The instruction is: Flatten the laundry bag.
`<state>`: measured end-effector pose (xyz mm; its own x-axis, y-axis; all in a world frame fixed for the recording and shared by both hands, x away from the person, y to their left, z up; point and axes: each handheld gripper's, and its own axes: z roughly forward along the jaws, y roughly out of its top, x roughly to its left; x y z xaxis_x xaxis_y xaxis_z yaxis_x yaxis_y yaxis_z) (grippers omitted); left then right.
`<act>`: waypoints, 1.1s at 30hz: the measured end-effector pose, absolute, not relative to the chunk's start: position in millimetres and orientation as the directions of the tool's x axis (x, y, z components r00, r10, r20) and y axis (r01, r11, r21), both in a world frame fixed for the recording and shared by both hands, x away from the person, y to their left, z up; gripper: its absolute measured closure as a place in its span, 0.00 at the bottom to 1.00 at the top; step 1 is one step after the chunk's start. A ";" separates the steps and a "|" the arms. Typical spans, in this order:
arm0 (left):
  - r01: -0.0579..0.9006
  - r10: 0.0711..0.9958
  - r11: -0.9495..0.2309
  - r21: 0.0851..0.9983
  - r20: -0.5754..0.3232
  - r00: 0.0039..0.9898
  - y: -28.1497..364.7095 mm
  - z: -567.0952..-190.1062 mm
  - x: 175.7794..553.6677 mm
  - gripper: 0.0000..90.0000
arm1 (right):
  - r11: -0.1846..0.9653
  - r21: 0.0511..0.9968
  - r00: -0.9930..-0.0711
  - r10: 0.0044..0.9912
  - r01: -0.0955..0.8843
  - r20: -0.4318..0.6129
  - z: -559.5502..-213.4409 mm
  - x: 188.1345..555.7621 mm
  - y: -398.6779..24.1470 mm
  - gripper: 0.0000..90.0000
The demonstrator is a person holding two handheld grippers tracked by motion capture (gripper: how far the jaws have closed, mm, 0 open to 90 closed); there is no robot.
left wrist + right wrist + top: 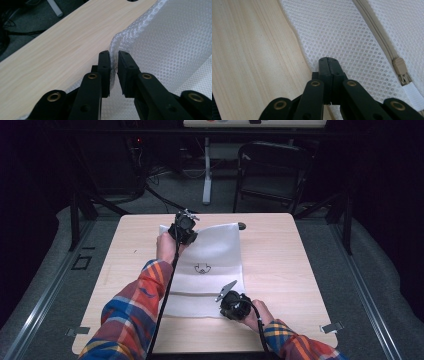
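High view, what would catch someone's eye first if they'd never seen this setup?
A white mesh laundry bag lies flat in the middle of the pale wooden table, with a small dark logo at its centre. The left hand-held gripper holds the bag's far edge between slightly parted jaws, and the right hand-held gripper is shut at its near edge. Bright plaid sleeves reach in from the bottom.

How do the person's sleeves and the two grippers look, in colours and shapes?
Both sleeves are plaid flannel in red, orange, blue and yellow. Each hand carries a bulky black device: the left gripper and right gripper have flat black jaws on black link arms joined by brass-coloured rivets. A black cable trails from each. A grey three-cornered plate sits on the right one.
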<state>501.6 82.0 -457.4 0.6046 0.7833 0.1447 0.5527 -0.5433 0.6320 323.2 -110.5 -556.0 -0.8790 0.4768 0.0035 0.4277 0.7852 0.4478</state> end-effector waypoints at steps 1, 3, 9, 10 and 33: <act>0.558 0.787 -0.539 0.631 0.142 0.601 82.2 -459.0 502.7 0.84 | 0.785 0.448 -0.879 0.477 0.427 0.003 -556.0 323.2 -110.5 1.00; 0.562 0.796 -0.528 0.637 0.139 0.590 83.0 -460.6 504.5 0.77 | 0.786 0.448 -0.879 0.476 0.427 0.004 -555.9 323.4 -110.6 1.00; 0.587 0.825 -0.502 0.635 0.147 0.546 83.1 -461.2 505.4 0.47 | 0.778 0.456 -0.877 0.479 0.432 0.014 -556.8 323.3 -110.7 1.00; 0.588 0.826 -0.501 0.635 0.149 0.543 83.5 -460.7 505.2 0.42 | 0.778 0.456 -0.877 0.480 0.433 0.016 -556.8 323.4 -110.7 1.00; 0.577 0.766 -0.498 0.647 0.017 0.643 100.7 -460.5 467.7 0.14 | 0.750 0.489 -0.861 0.509 0.445 0.005 -546.6 323.2 -110.1 0.57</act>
